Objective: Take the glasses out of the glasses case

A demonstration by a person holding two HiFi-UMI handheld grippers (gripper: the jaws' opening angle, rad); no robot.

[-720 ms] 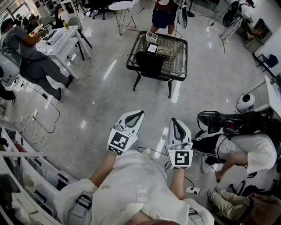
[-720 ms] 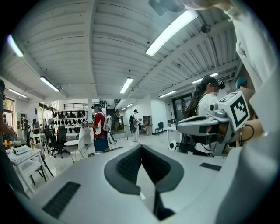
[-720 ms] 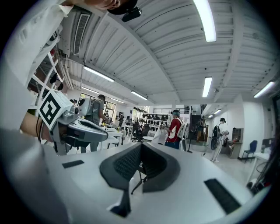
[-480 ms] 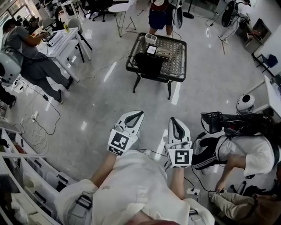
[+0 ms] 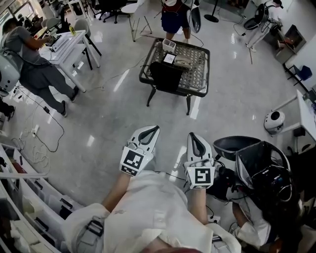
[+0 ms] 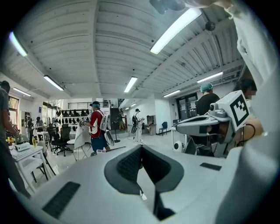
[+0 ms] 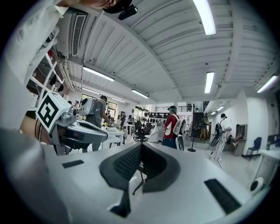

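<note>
In the head view both grippers are held in front of the person's chest, over bare floor. The left gripper (image 5: 153,129) and the right gripper (image 5: 192,135) point at a black mesh table (image 5: 199,74) far ahead. On that table lie a black object (image 5: 164,74), a small white box (image 5: 170,44) and a pale oblong thing (image 5: 183,60), too small to identify. In the left gripper view the left gripper (image 6: 141,147) has its jaws together with nothing between them. The right gripper view shows the right gripper (image 7: 141,146) the same way. No glasses show.
A person with a black backpack (image 5: 261,173) crouches close at the right. A white desk (image 5: 69,42) with a person (image 5: 29,54) stands at the left. Another person (image 5: 174,15) stands behind the mesh table. Shelving (image 5: 29,197) lines the lower left and cables (image 5: 39,143) lie on the floor.
The person with the backpack at the right has shifted closer and lower. Both grippers stay in the same place and stay shut.
</note>
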